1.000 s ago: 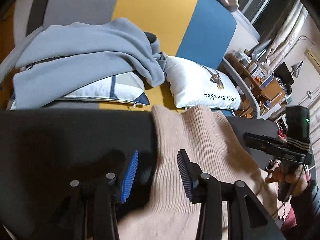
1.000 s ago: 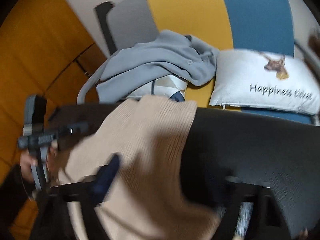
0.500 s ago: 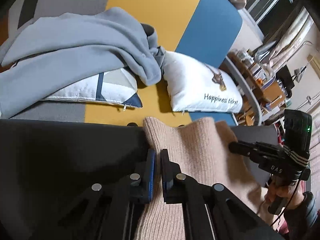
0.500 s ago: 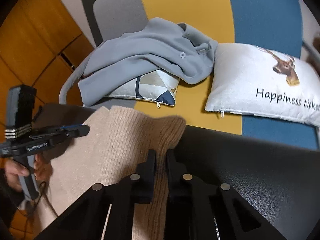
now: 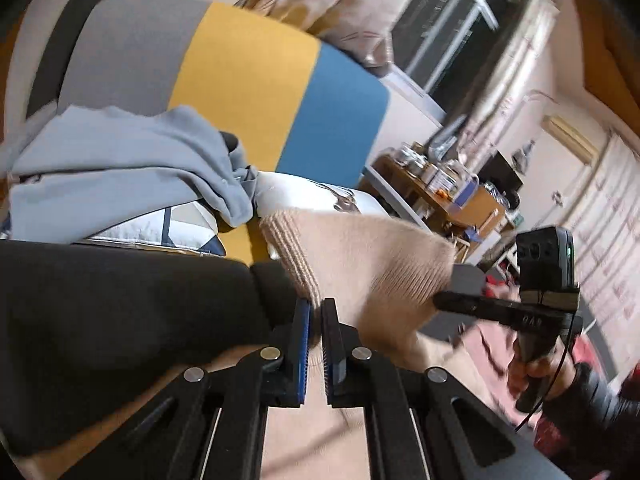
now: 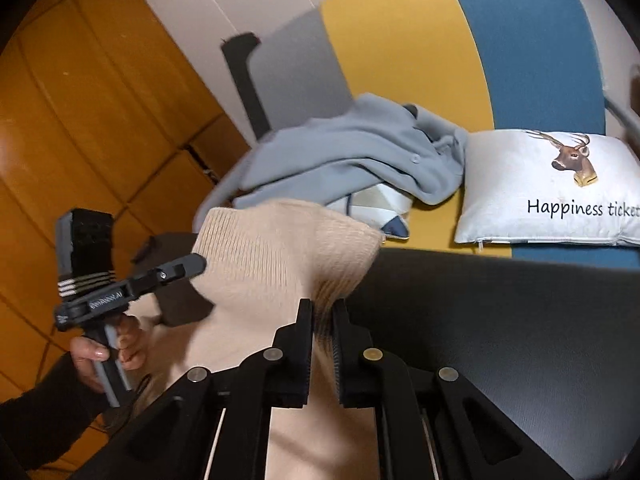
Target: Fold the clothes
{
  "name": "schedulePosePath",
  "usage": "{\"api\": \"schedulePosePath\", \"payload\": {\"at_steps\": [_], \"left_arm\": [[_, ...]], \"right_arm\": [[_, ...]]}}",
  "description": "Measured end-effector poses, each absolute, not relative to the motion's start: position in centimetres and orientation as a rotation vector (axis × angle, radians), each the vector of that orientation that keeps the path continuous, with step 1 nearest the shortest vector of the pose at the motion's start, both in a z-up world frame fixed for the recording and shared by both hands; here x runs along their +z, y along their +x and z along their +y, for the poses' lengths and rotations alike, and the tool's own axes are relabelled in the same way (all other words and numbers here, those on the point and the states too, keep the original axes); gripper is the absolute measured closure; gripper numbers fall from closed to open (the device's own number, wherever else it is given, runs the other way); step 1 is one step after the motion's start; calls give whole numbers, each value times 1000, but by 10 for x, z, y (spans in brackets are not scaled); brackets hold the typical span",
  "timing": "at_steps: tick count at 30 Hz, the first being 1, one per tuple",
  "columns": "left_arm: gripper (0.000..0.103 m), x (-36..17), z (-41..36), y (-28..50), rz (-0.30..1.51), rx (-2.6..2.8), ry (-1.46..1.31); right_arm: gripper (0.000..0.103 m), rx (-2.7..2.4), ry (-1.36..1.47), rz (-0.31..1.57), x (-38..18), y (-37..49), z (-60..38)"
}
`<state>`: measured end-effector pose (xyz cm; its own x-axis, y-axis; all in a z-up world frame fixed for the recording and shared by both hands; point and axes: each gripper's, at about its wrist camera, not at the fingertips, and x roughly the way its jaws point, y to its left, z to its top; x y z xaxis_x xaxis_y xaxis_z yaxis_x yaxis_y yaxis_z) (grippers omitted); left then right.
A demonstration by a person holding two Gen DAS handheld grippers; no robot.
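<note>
Left tongs [image 5: 316,312], low centre of the left wrist view, are clenched on the ribbed edge of the beige sweater [image 5: 360,264], which stretches rightward to the right tongs [image 5: 444,300] at mid right.

Right wrist view: the right tongs [image 6: 322,312] pinch the sweater [image 6: 276,256] at lower centre; its held edge runs leftward to the left tongs [image 6: 200,262]. Each hand holds one end, so the fold goes across that line.

Your left gripper [image 5: 315,307] and right gripper [image 6: 322,308] both have their jaws pinched shut on fabric, angled downward. Your hands [image 6: 105,349] grip the handles below; the right hand [image 5: 538,376] looks blurred.
</note>
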<state>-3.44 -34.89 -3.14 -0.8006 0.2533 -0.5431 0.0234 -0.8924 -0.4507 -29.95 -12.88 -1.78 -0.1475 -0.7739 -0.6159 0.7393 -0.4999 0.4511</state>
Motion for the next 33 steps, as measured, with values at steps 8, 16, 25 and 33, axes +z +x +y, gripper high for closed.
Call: {"api": "schedulePosePath", "payload": {"at_steps": [8, 16, 25, 33], "left_arm": [[97, -92, -325, 37, -752, 2736, -1132], [81, -121, -354, 71, -1270, 2572, -1107], [77, -116, -328, 44, -1165, 2533, -1231], [98, -88, -330, 50, -1092, 2617, -1101]], "right_arm": [[95, -1816, 1116, -56, -50, -222, -68], [42, -1736, 1241, -273, -79, -199, -29], [46, -1715, 1298, -232, -93, -198, -61], [96, -1809, 1224, -183, -70, -192, -65]]}}
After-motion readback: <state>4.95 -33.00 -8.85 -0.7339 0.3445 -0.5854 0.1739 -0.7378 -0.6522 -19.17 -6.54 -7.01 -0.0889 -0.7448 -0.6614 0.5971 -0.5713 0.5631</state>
